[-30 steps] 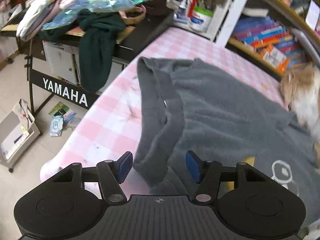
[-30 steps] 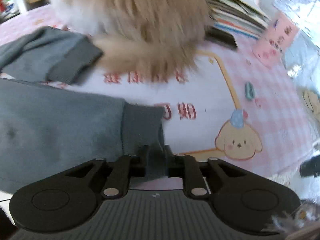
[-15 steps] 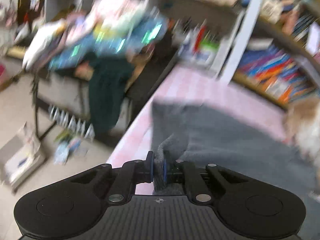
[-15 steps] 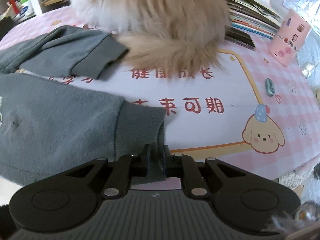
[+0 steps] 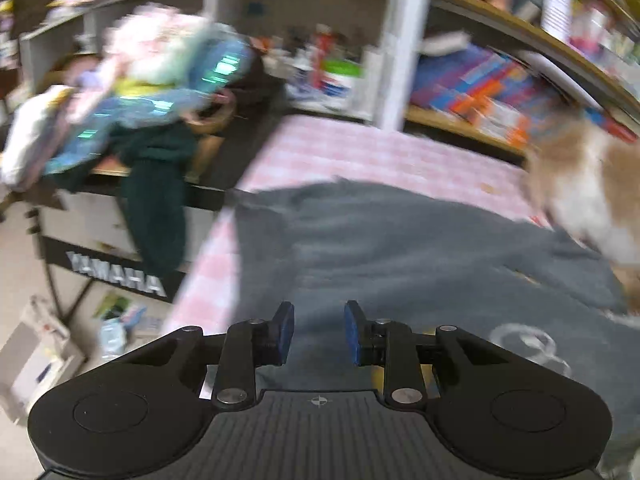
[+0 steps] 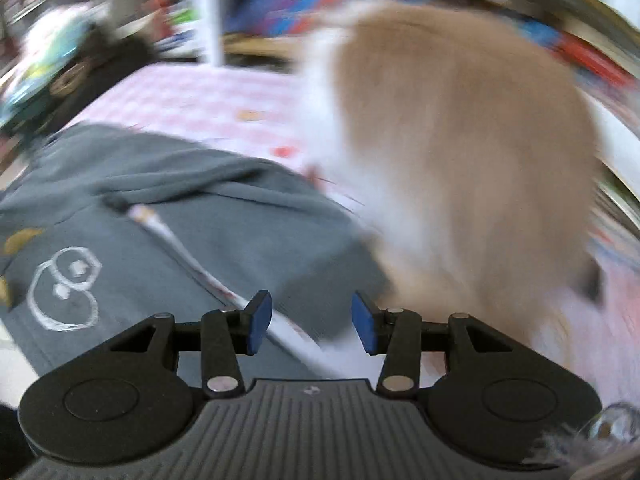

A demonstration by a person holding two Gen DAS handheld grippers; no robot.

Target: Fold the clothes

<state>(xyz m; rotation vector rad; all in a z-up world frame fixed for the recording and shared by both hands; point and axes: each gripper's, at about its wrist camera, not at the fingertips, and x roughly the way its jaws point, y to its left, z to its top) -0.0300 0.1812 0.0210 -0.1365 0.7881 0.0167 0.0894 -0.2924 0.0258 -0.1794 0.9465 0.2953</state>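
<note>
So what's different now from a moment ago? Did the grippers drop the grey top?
Yes. Both had pinched the grey sweatshirt: the left hand-held gripper its hem, the right hand-held gripper a sleeve cuff. Both let go, and their jaws are opening with nothing clamped. The sleeve now lies folded over the body. The furry animal remains beside it.

A dark grey sweatshirt (image 5: 420,248) with a white outline print lies on a pink-and-white checked cloth (image 5: 340,152). The furry animal (image 6: 460,160) is tan and white. Each hand-held gripper is black with blue pads (image 5: 285,332).
</note>
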